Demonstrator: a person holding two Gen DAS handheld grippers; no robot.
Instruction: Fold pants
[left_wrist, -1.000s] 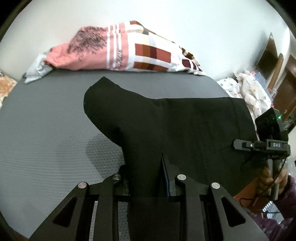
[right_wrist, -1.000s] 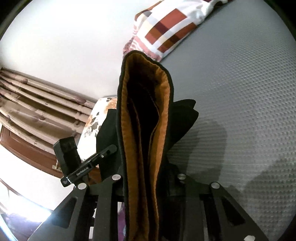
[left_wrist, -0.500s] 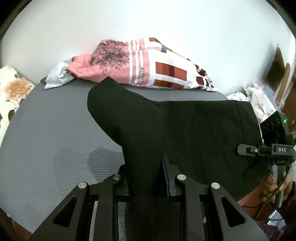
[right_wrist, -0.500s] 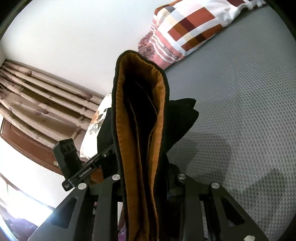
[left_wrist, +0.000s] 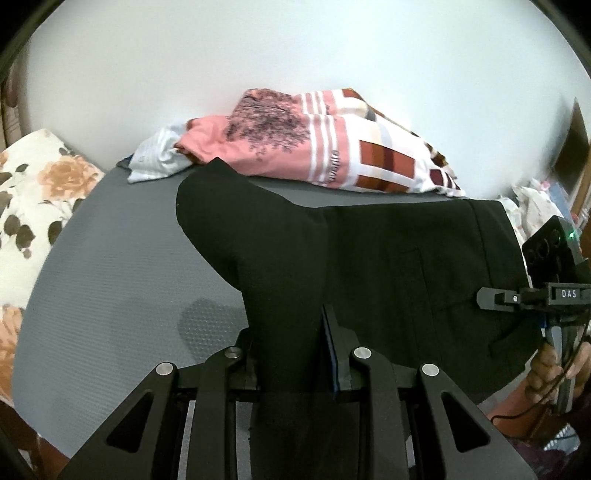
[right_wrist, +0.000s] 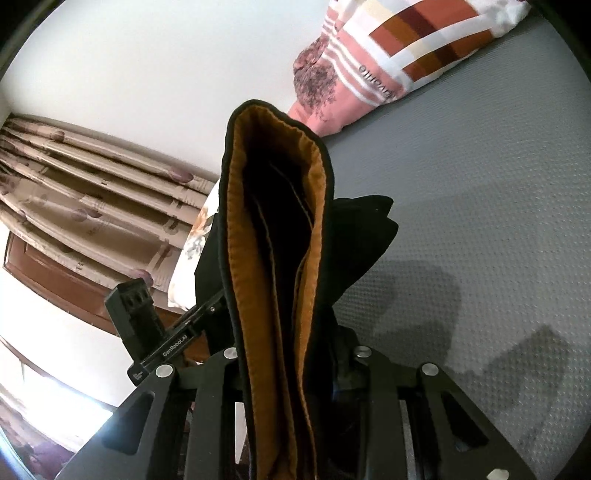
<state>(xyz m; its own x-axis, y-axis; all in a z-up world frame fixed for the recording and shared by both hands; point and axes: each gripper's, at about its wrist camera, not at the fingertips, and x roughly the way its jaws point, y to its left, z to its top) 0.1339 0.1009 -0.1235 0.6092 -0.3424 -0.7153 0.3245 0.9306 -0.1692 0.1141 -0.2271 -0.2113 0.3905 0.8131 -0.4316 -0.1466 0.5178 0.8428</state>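
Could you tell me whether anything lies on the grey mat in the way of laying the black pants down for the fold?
Nothing visible does. The black pants hang clamped in both hand-held grippers, left and right, over bare grey mat. The pink patterned cloth pile sits at the mat's far edge, beyond them.

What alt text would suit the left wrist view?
Left tongs grip black pants lifted over a grey mat. The right tongs hold the far end; patterned bedding lies against the white wall.

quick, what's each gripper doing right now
left gripper: shut on the black pants
right gripper: shut on the pants' orange-lined waistband
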